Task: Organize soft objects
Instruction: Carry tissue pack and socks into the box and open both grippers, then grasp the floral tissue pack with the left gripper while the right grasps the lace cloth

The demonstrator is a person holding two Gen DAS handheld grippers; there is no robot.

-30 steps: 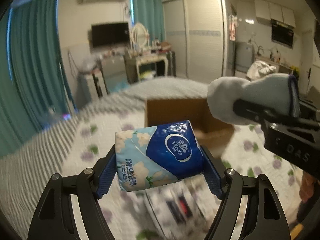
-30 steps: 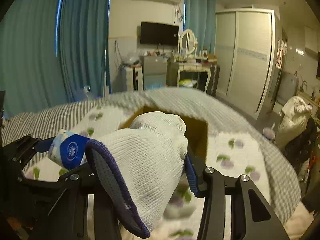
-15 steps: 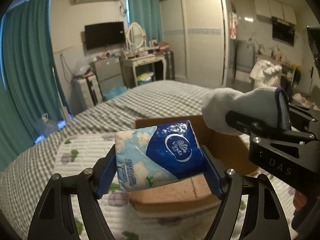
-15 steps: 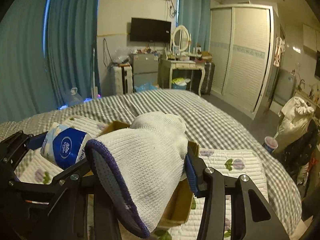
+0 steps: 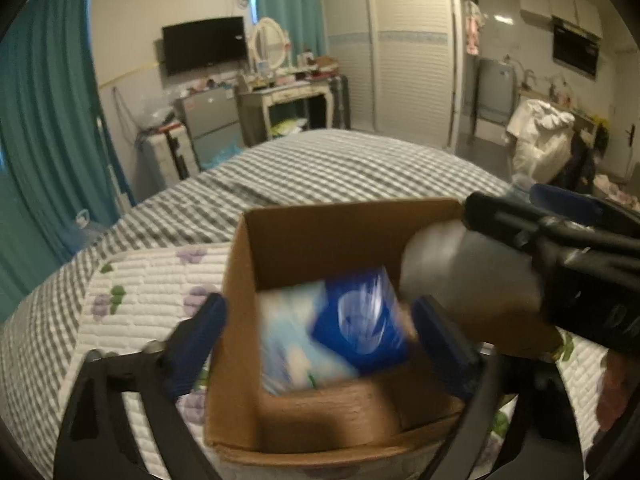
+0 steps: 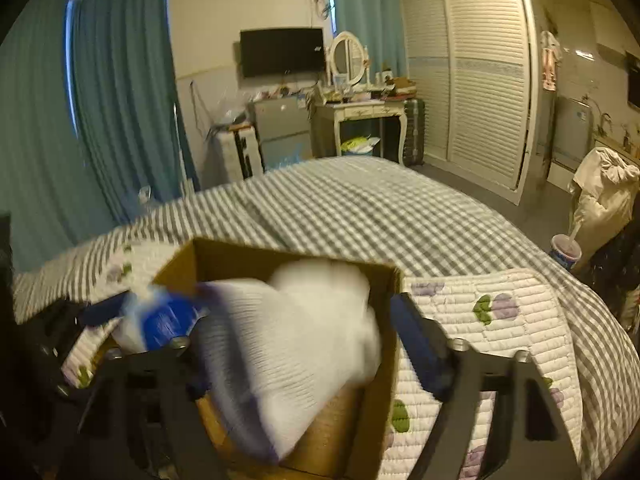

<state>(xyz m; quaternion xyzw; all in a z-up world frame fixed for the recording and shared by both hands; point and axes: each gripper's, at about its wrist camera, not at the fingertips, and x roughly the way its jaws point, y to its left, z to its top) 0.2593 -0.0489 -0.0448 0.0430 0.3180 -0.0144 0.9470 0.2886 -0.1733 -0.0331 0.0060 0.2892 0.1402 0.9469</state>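
An open cardboard box (image 5: 240, 320) (image 6: 384, 280) lies on the bed. My left gripper (image 5: 320, 340) hangs over it with its jaws opening wide. Between them is a blurred blue and white tissue pack (image 5: 336, 328), clear of both pads and low inside the box. My right gripper (image 6: 300, 340) is beside it with its jaws opening too. A blurred white knit sock with a dark blue cuff (image 6: 288, 336) sits between those jaws, off the right pad, over the box. In the left wrist view the right gripper (image 5: 532, 212) and sock (image 5: 460, 272) are at the right.
The box rests on a white quilted mat with purple flowers (image 5: 140, 292) (image 6: 500, 320), over a grey checked bedspread (image 5: 320, 168). Beyond the bed stand a dressing table (image 6: 360, 116), a wardrobe (image 6: 472, 72) and teal curtains (image 6: 120, 92). A drink cup (image 6: 566, 252) is by the bed's right side.
Both grippers came forward and down over the box. Both jaws spread, and the tissue pack and the sock slipped out of their grips and now blur down toward the box.
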